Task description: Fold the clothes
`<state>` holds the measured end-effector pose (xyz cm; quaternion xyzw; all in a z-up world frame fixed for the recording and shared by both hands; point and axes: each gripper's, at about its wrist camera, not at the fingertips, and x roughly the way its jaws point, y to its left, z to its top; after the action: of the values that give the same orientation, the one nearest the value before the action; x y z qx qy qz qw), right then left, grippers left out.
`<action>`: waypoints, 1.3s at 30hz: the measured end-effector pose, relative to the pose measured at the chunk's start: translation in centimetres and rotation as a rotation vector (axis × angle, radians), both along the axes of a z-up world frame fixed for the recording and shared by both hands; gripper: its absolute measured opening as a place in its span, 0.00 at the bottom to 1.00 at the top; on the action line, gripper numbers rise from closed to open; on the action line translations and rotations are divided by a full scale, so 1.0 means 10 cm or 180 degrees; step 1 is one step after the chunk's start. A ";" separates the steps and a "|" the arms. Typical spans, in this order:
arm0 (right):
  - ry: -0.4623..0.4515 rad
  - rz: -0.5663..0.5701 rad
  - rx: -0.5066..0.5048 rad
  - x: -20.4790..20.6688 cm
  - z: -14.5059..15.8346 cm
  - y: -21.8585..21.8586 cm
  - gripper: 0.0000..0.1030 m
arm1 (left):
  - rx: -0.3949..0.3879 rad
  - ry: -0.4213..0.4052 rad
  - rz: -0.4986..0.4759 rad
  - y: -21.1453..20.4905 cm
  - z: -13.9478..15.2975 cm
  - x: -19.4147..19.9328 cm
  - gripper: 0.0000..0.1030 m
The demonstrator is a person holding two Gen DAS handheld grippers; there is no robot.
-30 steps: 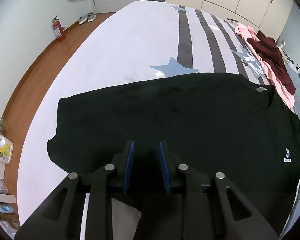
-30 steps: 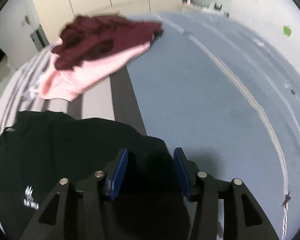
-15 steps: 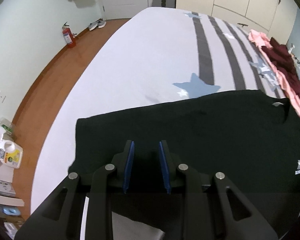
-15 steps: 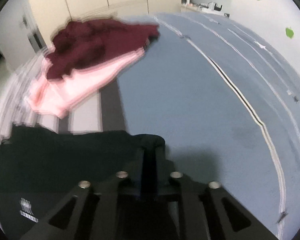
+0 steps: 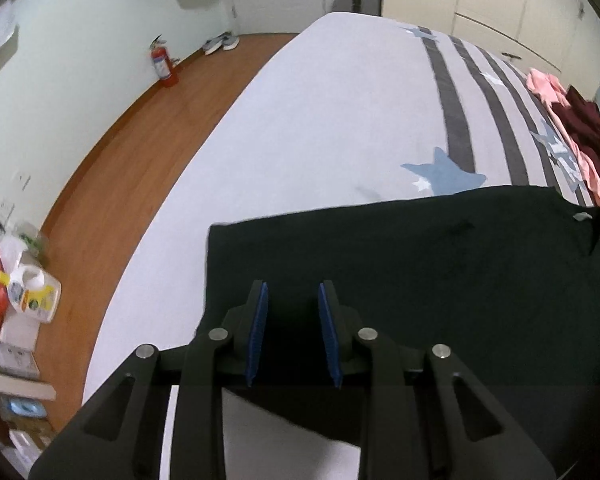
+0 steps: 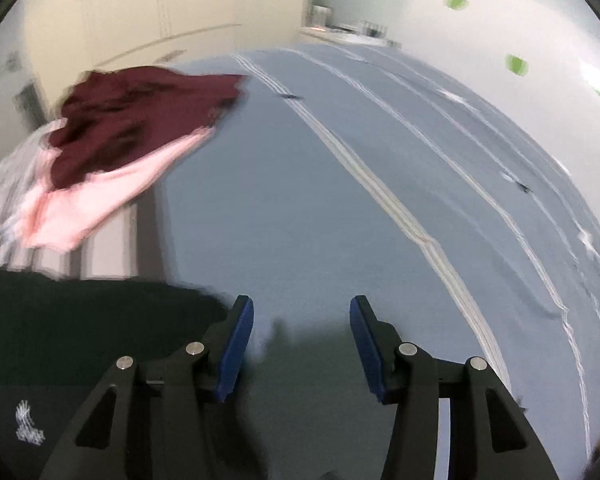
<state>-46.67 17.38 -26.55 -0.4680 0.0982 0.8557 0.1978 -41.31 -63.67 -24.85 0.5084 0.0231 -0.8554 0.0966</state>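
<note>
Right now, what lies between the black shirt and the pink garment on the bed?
Only bedcover, with grey and pale stripes; nothing else lies between the black shirt and the pink garment. The right wrist view shows it.

t-shirt (image 5: 440, 264) lies flat on the bed (image 5: 340, 120) right under my left gripper (image 5: 293, 332). my right gripper (image 6: 302, 344) is just off its edge, over bare sheet. clothes pile (image 6: 120, 140) sits further back on the bed. extinguisher (image 5: 163, 63) & bottle (image 5: 30, 294) on floor, left.

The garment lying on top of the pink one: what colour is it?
Dark maroon garment, plain as far as the blur allows; it shows best in the right wrist view, draped over the pink garment.
</note>
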 end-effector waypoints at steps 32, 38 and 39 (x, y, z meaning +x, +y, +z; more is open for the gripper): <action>-0.0188 0.0582 -0.0298 -0.68 -0.59 -1.63 0.43 | 0.0052 0.0114 0.0153 -0.72 -0.15 -1.08 0.09; 0.0054 0.0932 -0.0108 -0.77 -0.38 -1.83 0.45 | 0.0561 0.0131 -0.0946 0.55 -0.13 -1.19 0.32; 0.0051 0.0972 -0.0093 -0.83 -0.38 -1.87 0.45 | 0.0557 0.0123 -0.1031 0.73 -0.17 -1.22 0.32</action>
<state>-54.92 -1.30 -30.38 -0.4735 0.0399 0.8780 0.0578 -53.50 -56.42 -26.50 0.4954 0.0171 -0.8641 -0.0874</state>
